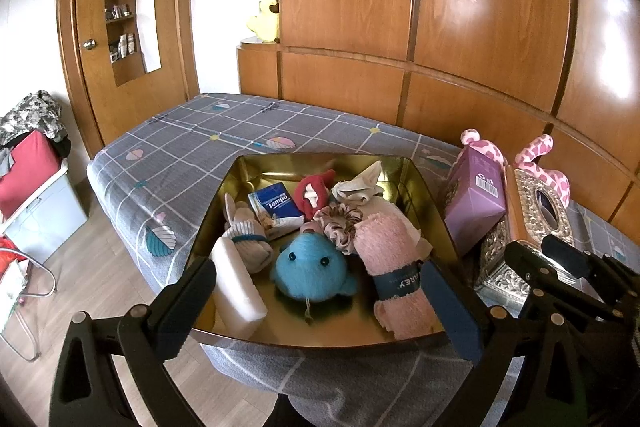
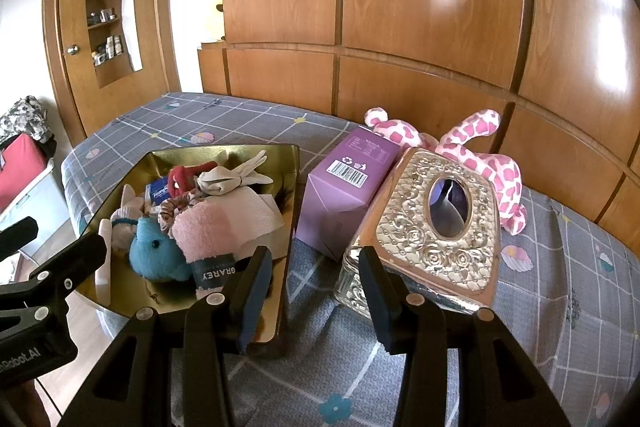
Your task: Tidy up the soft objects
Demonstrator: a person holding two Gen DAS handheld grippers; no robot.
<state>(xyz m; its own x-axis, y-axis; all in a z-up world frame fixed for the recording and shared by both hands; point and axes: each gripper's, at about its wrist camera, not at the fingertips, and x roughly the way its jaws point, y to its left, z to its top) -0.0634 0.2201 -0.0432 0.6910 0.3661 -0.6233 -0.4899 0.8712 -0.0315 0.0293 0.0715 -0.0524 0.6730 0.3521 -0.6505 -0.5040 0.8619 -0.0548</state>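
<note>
Two hand-held grippers hung over a bed (image 1: 192,147) with a grey checked sheet, which carried everything. Largest on it was a gold tray (image 1: 404,167), sitting at the bed's near edge. At about 3 o'clock from the tray stood an ornate silver tissue box (image 2: 436,227), tilted, with a purple carton (image 2: 344,195) leaning just beside it at its 10 o'clock and a pink spotted plush (image 2: 480,155) lying behind both, near 12 o'clock.

Inside the tray the soft things lay crowded together: a rolled pink towel (image 1: 392,259) with a dark band at 4 o'clock, a blue plush (image 1: 310,267) near the middle front, a white block (image 1: 236,283) at 8 o'clock, a grey striped sock bundle (image 1: 250,231) touching it, a blue tissue pack (image 1: 276,205) at 11 o'clock, a red cloth item (image 1: 314,193) and a pale crumpled cloth (image 1: 360,187) toward 12 o'clock, and a scrunchie (image 1: 340,225) between them and the towel.

The left hand-held gripper (image 1: 320,311) stood spread wide, its fingers bracketing the tray's front, nothing pinched. The right hand-held gripper (image 2: 316,291) was partly spread and empty, its fingers apart above the sheet between tray and tissue box.
</note>
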